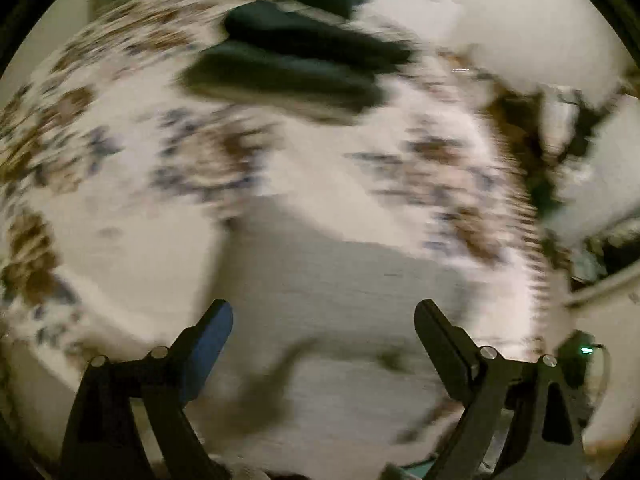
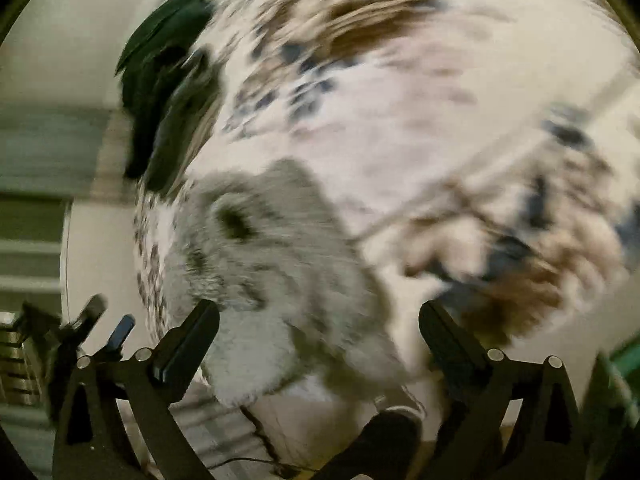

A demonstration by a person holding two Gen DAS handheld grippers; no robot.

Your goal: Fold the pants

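Both grippers, left (image 1: 323, 312) and right (image 2: 319, 314), over grey pants (image 2: 276, 280), fingers spread wide, nothing between them.

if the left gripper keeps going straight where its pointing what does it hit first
Probably the grey pants lying on the floral bedspread. The open left gripper points at them, though blur makes depth uncertain.

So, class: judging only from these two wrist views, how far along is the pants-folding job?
Done: dark folded garments already lie stacked on the floral bedspread. In hand: nothing; the left hand-held gripper and right hand-held gripper are both open above the grey pants. Left: those grey pants look rumpled, but blur hides the detail.
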